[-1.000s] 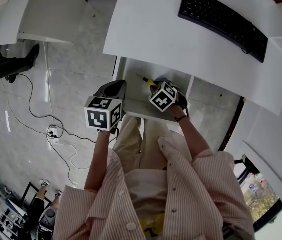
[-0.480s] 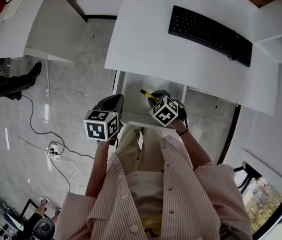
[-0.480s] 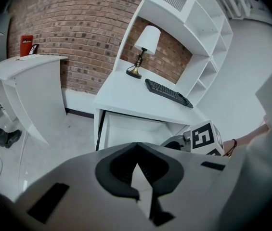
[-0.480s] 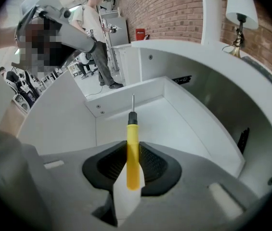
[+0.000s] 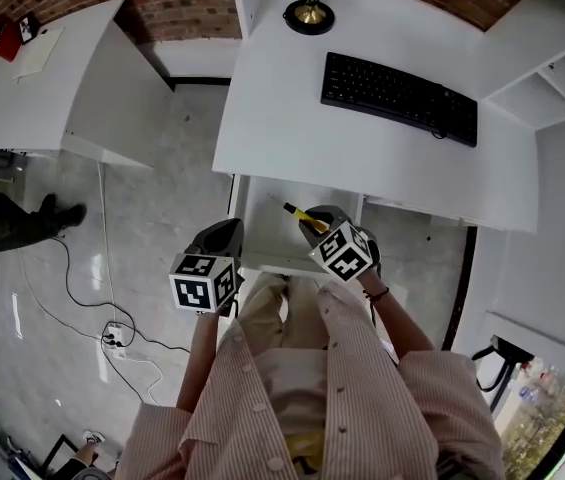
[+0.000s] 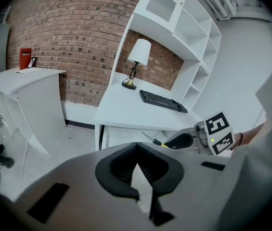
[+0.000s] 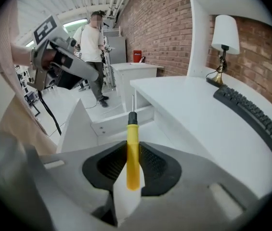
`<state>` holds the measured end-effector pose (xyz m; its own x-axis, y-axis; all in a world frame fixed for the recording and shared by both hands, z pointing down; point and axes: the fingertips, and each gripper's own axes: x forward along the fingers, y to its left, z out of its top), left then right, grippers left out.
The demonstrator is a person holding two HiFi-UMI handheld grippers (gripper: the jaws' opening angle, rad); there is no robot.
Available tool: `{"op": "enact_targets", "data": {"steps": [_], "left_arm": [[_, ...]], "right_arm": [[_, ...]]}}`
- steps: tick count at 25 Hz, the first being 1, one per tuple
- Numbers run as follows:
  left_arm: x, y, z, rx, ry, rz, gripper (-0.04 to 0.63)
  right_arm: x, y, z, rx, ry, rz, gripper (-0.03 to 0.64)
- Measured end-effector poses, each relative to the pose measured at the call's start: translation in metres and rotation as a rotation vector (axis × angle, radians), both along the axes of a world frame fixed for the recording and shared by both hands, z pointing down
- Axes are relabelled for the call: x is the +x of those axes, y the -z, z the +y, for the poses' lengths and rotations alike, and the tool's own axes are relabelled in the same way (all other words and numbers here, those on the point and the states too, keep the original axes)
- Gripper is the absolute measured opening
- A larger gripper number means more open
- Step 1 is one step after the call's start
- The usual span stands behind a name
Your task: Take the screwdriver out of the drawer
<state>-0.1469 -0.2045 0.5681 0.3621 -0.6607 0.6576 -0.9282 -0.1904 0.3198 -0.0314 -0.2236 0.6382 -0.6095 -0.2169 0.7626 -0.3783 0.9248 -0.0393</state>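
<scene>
The yellow-handled screwdriver (image 7: 133,154) is clamped between the pads of my right gripper (image 7: 133,148), its black collar and metal shaft pointing away toward the open white drawer (image 7: 122,119). In the head view the right gripper (image 5: 314,221) holds the screwdriver (image 5: 300,214) above the drawer (image 5: 262,218), under the desk's front edge. My left gripper (image 5: 224,237) hangs beside the drawer's left corner, jaws closed together and empty. In the left gripper view its jaws (image 6: 136,150) meet at the tips, and the right gripper (image 6: 179,141) with the screwdriver (image 6: 159,143) shows beyond them.
On the white desk (image 5: 292,118) lie a black keyboard (image 5: 399,98) and a brass lamp (image 5: 309,13). Shelving (image 5: 537,88) stands at its right, a second white table (image 5: 52,78) at left. Cables (image 5: 112,333) trail across the floor. A person (image 7: 95,42) stands far back.
Both grippers have risen. The right one has lifted the screwdriver up from the drawer and tilted; the head view now takes in more of the desk top.
</scene>
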Motion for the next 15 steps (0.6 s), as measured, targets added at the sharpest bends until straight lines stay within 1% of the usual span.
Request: {"op": "enact_targets", "data": {"steps": [9,15], "left_arm": [[-0.003,0.037,0.002,0.117,-0.003,0.015,0.0],[0.0,0.063,-0.007,0.195,-0.034,0.024,0.0]], "right_arm": [[0.0,0.072,0.0,0.05,-0.13,-0.204,0.081],[0.01,0.109,-0.01,0.074,-0.225,-0.317,0.081]]}}
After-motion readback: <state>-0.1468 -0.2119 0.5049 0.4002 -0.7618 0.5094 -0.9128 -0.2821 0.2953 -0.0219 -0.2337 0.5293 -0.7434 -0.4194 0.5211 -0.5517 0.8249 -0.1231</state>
